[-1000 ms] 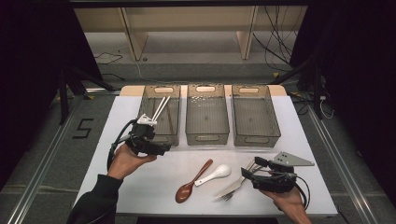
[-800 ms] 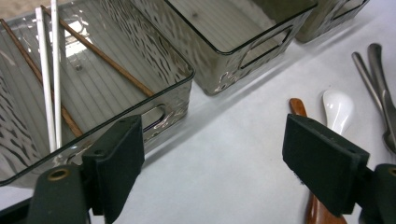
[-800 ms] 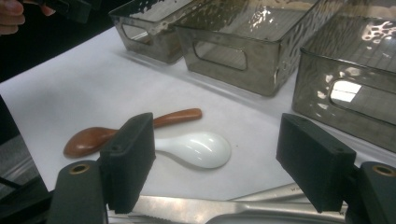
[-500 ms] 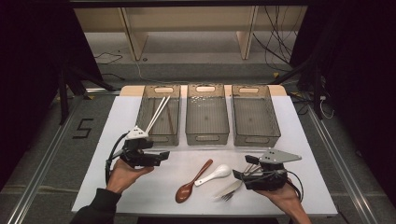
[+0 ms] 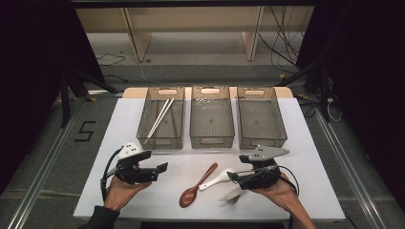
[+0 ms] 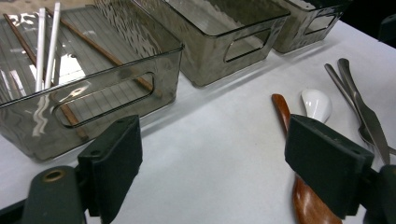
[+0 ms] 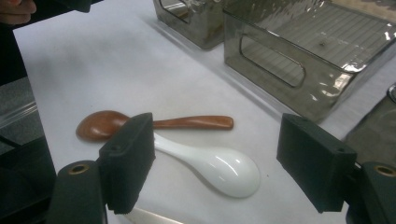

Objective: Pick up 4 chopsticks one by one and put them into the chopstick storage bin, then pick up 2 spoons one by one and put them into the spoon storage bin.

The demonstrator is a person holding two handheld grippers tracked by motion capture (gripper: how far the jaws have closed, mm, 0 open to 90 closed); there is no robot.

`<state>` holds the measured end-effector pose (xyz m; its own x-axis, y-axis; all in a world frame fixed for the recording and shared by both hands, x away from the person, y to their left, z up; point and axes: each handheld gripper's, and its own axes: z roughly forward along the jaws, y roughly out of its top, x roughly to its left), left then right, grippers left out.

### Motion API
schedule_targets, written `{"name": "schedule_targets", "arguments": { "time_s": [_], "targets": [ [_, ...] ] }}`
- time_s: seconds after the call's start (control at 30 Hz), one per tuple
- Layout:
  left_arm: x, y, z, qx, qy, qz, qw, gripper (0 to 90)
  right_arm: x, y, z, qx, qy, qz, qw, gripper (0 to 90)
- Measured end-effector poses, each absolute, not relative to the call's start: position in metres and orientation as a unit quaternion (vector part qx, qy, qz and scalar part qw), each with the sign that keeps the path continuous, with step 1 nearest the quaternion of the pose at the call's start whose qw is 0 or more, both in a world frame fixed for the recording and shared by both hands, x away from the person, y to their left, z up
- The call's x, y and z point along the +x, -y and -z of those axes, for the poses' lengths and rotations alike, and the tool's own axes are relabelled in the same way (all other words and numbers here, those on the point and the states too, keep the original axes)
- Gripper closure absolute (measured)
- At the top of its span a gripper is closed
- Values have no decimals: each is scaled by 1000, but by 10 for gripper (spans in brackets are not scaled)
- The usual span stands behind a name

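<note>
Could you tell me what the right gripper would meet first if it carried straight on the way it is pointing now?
Most likely the white spoon: in the right gripper view its bowl lies on the table just ahead, between the open jaws of the right gripper. The wooden spoon lies just beyond it. Depth is hard to judge.

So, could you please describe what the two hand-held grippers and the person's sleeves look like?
Both are black. The left hand-held gripper carries a white top plate, the right hand-held gripper a grey three-cornered one. Each has two blocky dark padded jaws and a trailing black cable. A dark sleeve covers the left forearm.
</note>
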<state>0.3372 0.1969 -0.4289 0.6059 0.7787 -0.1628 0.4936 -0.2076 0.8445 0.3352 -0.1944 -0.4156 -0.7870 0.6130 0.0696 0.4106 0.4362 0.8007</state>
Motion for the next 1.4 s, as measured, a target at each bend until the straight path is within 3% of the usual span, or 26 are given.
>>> {"name": "schedule_targets", "arguments": {
  "time_s": [0.5, 0.8, 1.07, 1.2, 1.4],
  "targets": [
    [326, -201, 437, 760, -417, -153, 475, 188, 350, 180, 421, 317, -847, -411, 113, 311],
    [317, -201, 440, 756, -418, -164, 476, 188, 368, 168, 434, 331, -865, -365, 99, 624],
    [315, -205, 441, 755, -419, -167, 476, 188, 376, 152, 448, 320, -885, -323, 103, 830],
    [316, -204, 442, 755, -418, -167, 476, 188, 382, 146, 456, 325, -890, -302, 107, 886],
    [316, -203, 443, 758, -416, -164, 475, 188, 391, 142, 465, 332, -892, -287, 110, 900]
  ]
}}
